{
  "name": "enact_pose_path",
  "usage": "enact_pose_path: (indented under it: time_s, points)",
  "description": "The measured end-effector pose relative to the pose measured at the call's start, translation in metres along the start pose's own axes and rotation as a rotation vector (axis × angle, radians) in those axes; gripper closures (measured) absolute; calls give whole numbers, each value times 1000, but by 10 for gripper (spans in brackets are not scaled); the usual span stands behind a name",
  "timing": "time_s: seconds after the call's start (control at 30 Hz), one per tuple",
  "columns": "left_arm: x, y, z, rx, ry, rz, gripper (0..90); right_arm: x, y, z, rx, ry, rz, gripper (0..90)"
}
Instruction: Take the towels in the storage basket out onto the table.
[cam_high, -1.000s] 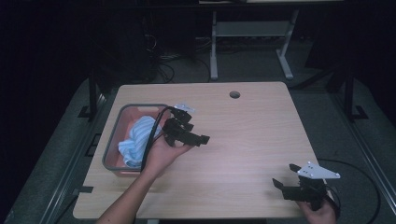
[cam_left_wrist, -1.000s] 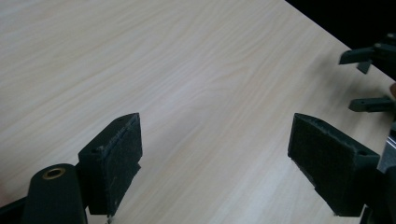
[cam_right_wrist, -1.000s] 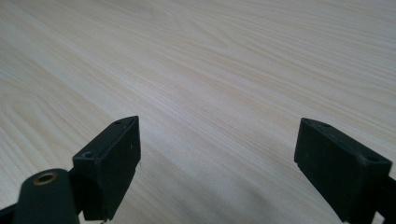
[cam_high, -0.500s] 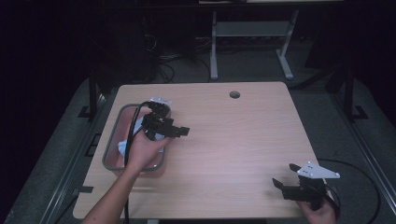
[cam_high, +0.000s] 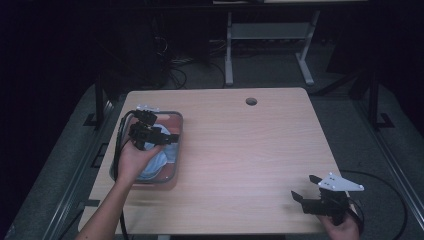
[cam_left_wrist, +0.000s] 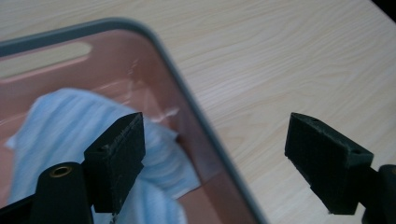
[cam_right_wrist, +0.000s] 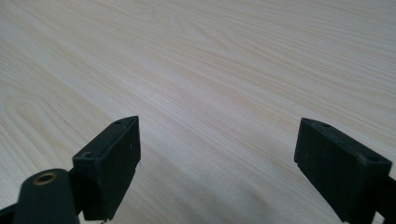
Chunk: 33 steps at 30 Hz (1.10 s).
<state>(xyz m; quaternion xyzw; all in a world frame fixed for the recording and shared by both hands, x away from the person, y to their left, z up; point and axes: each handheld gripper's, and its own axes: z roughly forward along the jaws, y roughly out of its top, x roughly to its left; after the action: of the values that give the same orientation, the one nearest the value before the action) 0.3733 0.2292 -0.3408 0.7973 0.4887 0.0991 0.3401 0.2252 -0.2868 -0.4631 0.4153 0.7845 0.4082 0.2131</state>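
Cloth: soft, light, pale-blue striped cloth (cam_left_wrist: 70, 135) in grey-rimmed reddish plastic tub (cam_left_wrist: 205, 135), beneath left gripper (cam_left_wrist: 212, 154); pinch a raised fold.
Grippers: left and right gripper (cam_right_wrist: 217, 163) both gape, empty.

A tray (cam_high: 177, 145) is set at the left side of the desk (cam_high: 250, 150), and what seems to be a folded cloth (cam_left_wrist: 65, 126) is laid inside it. A hole (cam_high: 251, 101) is found near the desk's far edge.
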Motion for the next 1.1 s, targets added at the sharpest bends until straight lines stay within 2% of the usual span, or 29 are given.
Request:
enact_pose_path:
  time_s: [0.3, 0.53, 0.67, 0.7, 0.93, 1.03, 1.07, 1.1]
  points:
    - [24, -17, -2, 28, 81, -52, 214, 1, 0, 1, 0, 2, 0, 141]
    - [33, -26, -1, 53, 111, -77, 224, 0, 0, 0, -1, 2, -1, 141]
    - [39, -32, 3, 75, 127, -104, 233, 0, 0, 0, -1, 1, -1, 141]
    - [42, -34, 3, 78, 146, -119, 241, 0, 0, 0, -1, 2, -1, 141]
    - [44, -40, 8, 124, 164, -133, 256, 0, 0, 0, -2, 2, 6, 141]
    - [44, -42, 15, 180, 171, -123, 288, 0, 0, 0, -3, 3, 0, 141]
    - [44, -42, 15, 180, 171, -123, 297, 0, 0, 0, -3, 3, 0, 141]
    - [43, -43, 22, 216, 192, -97, 306, 0, 0, 0, -3, 2, 1, 141]
